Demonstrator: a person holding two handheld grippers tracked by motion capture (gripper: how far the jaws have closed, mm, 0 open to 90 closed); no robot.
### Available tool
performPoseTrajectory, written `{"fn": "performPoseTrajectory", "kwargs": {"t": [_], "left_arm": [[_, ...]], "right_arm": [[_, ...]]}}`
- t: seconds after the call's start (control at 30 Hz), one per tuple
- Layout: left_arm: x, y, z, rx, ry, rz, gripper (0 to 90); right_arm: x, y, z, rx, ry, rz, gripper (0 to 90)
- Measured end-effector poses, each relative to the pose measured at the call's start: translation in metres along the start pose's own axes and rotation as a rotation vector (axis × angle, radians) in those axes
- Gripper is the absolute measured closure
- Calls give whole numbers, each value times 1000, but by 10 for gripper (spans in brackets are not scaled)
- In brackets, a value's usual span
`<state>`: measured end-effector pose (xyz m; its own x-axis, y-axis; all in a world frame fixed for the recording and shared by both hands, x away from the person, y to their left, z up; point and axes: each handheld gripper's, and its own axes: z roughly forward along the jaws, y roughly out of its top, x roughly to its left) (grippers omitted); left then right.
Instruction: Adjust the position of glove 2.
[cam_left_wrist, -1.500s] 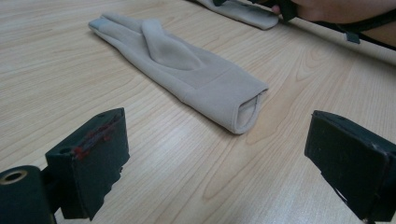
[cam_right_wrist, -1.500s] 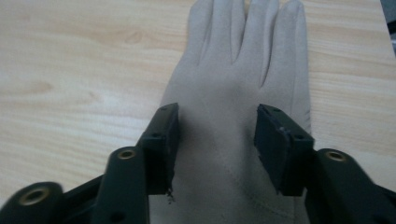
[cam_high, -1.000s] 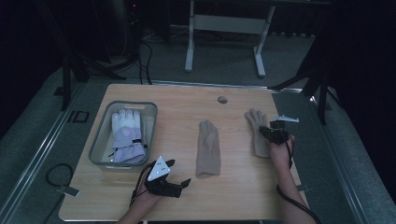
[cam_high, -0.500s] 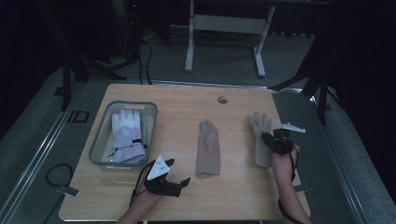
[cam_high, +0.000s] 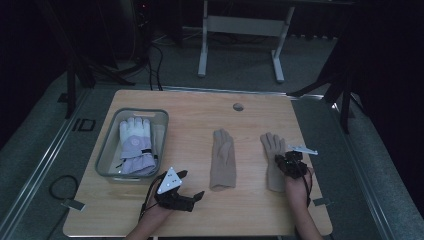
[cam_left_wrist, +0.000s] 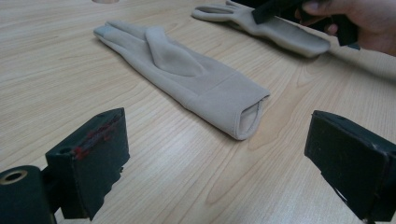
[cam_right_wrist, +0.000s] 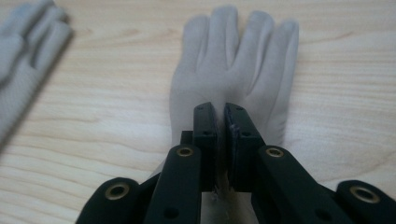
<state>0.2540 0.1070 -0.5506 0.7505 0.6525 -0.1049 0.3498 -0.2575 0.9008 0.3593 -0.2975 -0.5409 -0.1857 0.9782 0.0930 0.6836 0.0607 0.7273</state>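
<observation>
Right glove: flat on the desk at its right side, long axis running away from you, fingers pointing far. Your right claw pinches its cuff fabric. Your left claw stands wide, empty.

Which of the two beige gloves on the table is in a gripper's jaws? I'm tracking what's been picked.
The right-hand beige glove: the right gripper is shut on its cuff end. The middle beige glove lies untouched, in front of the open left gripper.
</observation>
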Motion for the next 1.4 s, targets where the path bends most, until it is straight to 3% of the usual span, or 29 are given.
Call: {"fn": "performPoseTrajectory", "kwargs": {"t": [0.17,0.23,0.3,0.33,0.37,0.5,0.6,0.63,0.73,0.77,0.9,1.0,1.03,1.13,1.17,1.23,1.4], "left_arm": [[1,0,-1,-9,2,-6,65],[1,0,-1,-5,4,-1,65],[1,0,-1,-4,2,0,65],[1,0,-1,-4,2,0,65],[1,0,-1,-7,-1,1,65],[1,0,-2,-9,-5,4,65],[1,0,-1,-7,-4,5,65],[1,0,-1,-3,-6,7,65],[1,0,0,-2,-7,8,65],[1,0,0,-2,-8,9,65],[1,0,0,2,-7,11,65],[1,0,0,2,-4,10,65],[1,0,0,4,-5,12,65],[0,0,0,5,-2,15,65],[0,0,0,5,-2,15,65],[0,0,0,4,-3,14,65],[1,0,0,2,-4,9,65]], "right_arm": [[-1,-3,5,3,-3,-25,796],[-2,-2,2,-16,11,-6,729],[-4,1,-3,-43,32,-22,646],[-4,1,-3,-43,32,-22,646],[-10,7,-8,-66,80,-61,585],[-20,7,-10,-57,129,-126,555],[-23,5,-10,-49,142,-158,541],[-26,1,-8,-41,136,-189,536],[-27,1,-7,-32,146,-190,532],[-28,-5,-4,-15,154,-221,511],[-27,-14,2,-8,147,-250,550],[-25,-14,1,-11,119,-254,774],[-23,-14,1,-10,97,-260,806],[-17,-13,0,-1,59,-232,837],[-17,-13,0,-1,59,-232,837],[-15,-9,-3,-15,60,-187,843],[-7,3,-15,-53,44,-167,844]]}}
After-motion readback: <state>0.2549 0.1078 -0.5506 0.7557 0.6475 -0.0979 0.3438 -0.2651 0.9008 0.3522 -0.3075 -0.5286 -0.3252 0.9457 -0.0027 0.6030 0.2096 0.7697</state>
